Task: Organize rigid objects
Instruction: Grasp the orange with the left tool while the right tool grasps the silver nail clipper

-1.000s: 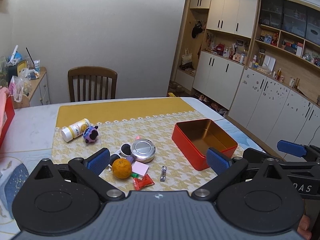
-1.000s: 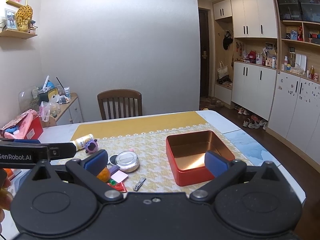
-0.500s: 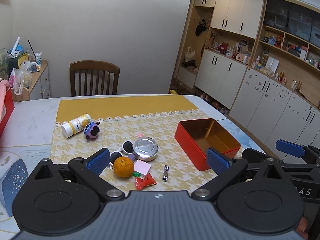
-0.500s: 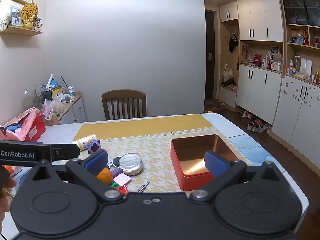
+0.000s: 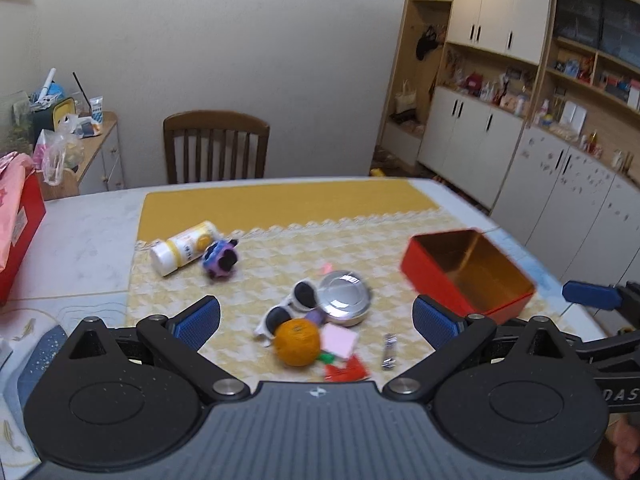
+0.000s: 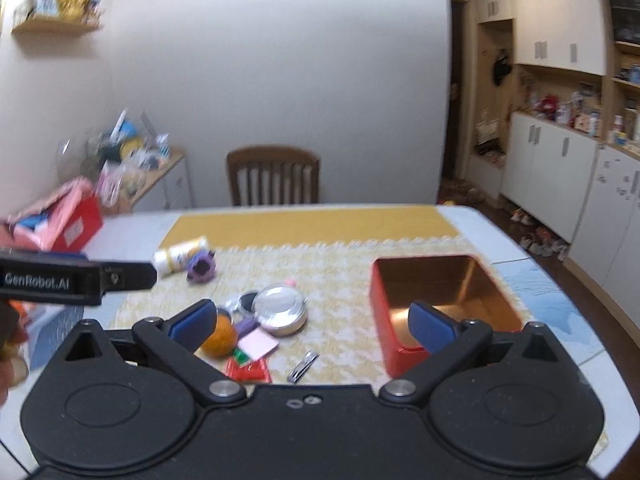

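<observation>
While both grippers — left gripper point(image 5: 316, 316), right gripper point(image 6: 312, 322) — hover spread, red tin point(image 6: 444, 304) sits empty.

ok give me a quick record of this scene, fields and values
surface: table with yellow cloth
container: red tin, open, empty
pile: orange, round tin, sunglasses, pink pad, red packet
apart: nail clipper, bottle lying down, purple toy
left gripper: open, holding nothing
right gripper: open, holding nothing

Shiny metal tin point(image 5: 345, 297), glossy red box point(image 5: 448, 280).
</observation>
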Available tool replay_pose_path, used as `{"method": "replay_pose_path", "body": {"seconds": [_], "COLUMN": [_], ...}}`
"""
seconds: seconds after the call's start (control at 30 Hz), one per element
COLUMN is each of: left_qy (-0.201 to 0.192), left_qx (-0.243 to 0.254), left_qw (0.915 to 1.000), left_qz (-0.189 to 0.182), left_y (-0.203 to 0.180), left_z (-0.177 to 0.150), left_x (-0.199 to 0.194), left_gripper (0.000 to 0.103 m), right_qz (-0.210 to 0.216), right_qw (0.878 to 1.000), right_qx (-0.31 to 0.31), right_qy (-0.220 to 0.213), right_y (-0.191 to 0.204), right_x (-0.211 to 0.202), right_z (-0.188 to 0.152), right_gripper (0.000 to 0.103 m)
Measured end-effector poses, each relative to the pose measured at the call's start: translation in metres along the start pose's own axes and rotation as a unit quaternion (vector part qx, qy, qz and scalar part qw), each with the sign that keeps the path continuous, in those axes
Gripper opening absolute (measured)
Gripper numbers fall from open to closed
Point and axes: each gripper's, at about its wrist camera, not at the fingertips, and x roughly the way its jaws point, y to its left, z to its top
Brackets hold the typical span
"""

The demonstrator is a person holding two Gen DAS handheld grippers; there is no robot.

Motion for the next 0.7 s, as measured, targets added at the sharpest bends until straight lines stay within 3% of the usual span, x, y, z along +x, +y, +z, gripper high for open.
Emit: {"method": "replay_pose_path", "body": {"seconds": [0.13, 0.4, 0.57, 0.7], "left_qy": [0.016, 0.033, 0.042, 0.049], "left_qx": [0.019, 0.029, 0.057, 0.077], "left_qw": [0.9996, 0.9987, 0.9966, 0.9949], "left_qz": [0.015, 0.026, 0.042, 0.043], "left_y": [0.008, 0.013, 0.01, 0.006], "left_z": [-0.008, -0.022, -0.032, -0.036], "left_x": [0.029, 0.084, 0.111, 0.127], "left_gripper": [0.103, 0.102, 0.101, 0.09], "right_qz": [0.016, 0.026, 0.015, 0.018], "right_qw": [0.999, 0.997, 0.993, 0.99], "right_qx": [-0.025, -0.04, -0.04, -0.041], "right_qy": [0.022, 0.065, 0.107, 0.133], "right_y": [0.005, 0.0, -0.006, -0.006], "right_x": [0.026, 0.078, 0.121, 0.147], "right_z": [-0.006, -0.017, -0.028, -0.037], "right_gripper": [0.102, 0.092, 0.076, 0.068]}}
